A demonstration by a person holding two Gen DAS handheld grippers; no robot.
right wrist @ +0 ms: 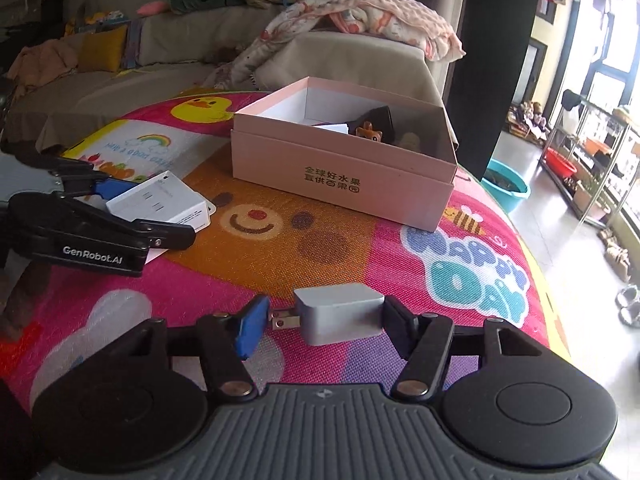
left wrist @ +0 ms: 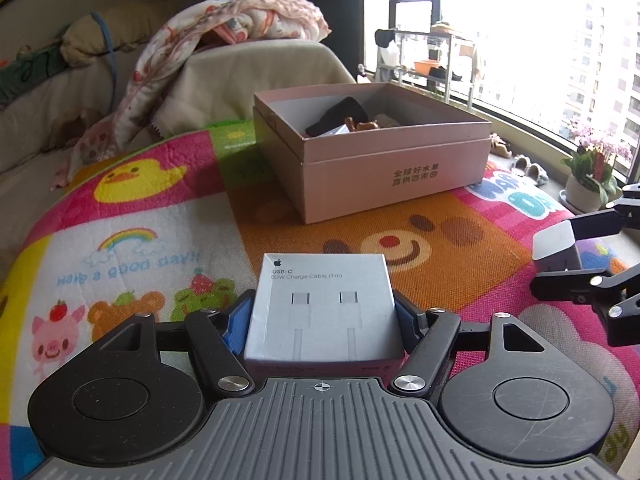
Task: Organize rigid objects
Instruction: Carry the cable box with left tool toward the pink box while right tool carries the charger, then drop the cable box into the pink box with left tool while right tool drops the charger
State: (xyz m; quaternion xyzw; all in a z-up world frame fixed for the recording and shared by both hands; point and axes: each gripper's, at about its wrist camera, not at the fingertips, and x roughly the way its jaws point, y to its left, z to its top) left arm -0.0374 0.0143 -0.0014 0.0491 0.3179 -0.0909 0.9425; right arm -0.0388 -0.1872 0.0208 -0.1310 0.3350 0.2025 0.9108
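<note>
White USB-C cable box [left wrist: 324, 308] sits between the left gripper [left wrist: 322, 320] fingers, label face up; both blue-padded fingers [left wrist: 236, 328] press its side walls, so the box is pinched. In the right wrist view the same box [right wrist: 160, 202] appears held just above the mat, ahead-left of the right fingers.

Grey wall charger [right wrist: 340, 314] lies between the right gripper [right wrist: 324, 324] fingers, prongs [right wrist: 284, 322] pointing toward the blue-padded finger [right wrist: 250, 330]. The opposite finger touches the charger's flat end; the prong tips meet or nearly meet the blue pad, contact cannot be told for certain. In the left wrist view the charger [left wrist: 556, 248] shows clamped between two black fingers, to the right of the left fingers.

Pink cardboard box [left wrist: 396, 164], open-topped, stands ahead of both grippers on the colourful cartoon mat [left wrist: 280, 208]. Inside: a black item [left wrist: 340, 114], a small brown figurine [right wrist: 370, 132], a white piece; the rest is too hidden to tell.

Beyond: beige sofa [right wrist: 160, 40] with a patterned blanket [left wrist: 224, 28]. A potted plant [left wrist: 592, 176] stands by the window.
</note>
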